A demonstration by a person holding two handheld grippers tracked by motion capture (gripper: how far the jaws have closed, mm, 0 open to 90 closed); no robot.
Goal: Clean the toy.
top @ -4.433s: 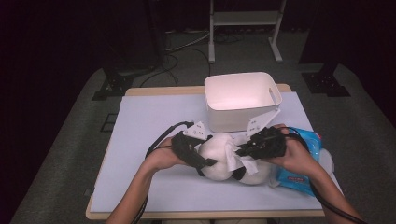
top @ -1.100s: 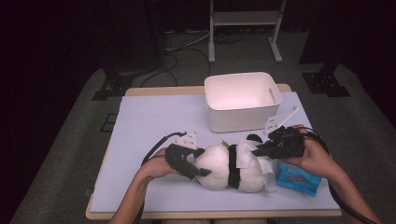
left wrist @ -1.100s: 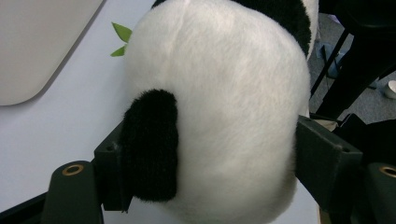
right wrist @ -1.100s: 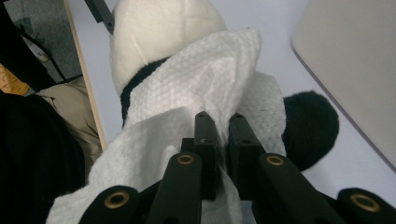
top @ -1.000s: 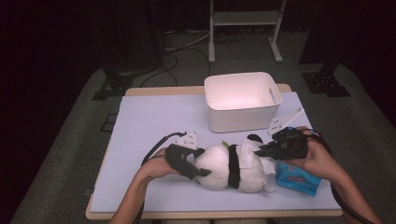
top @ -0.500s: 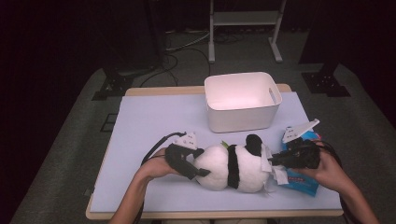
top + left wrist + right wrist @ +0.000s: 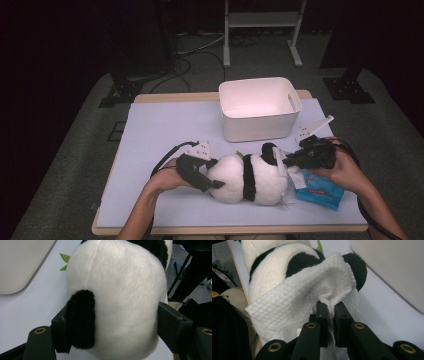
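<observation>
A black-and-white plush panda (image 7: 247,178) lies on its side on the pale table (image 7: 160,130). My left gripper (image 7: 212,177) is shut on the panda's rump end (image 7: 120,300), one jaw on each side of the white fur. My right gripper (image 7: 285,160) is shut on a white wet wipe (image 7: 312,292), which is draped over the panda's head (image 7: 294,265) by its black ear (image 7: 358,267). A blue wipe packet (image 7: 320,190) lies under my right hand.
A white plastic bin (image 7: 260,107) stands just behind the panda, near the table's far edge. A small green leaf piece (image 7: 64,261) sticks out beside the plush. The left half of the table is bare surface.
My right gripper drew back to the right, off the panda, and now holds a white wipe against its head. The left gripper kept its hold on the plush.
</observation>
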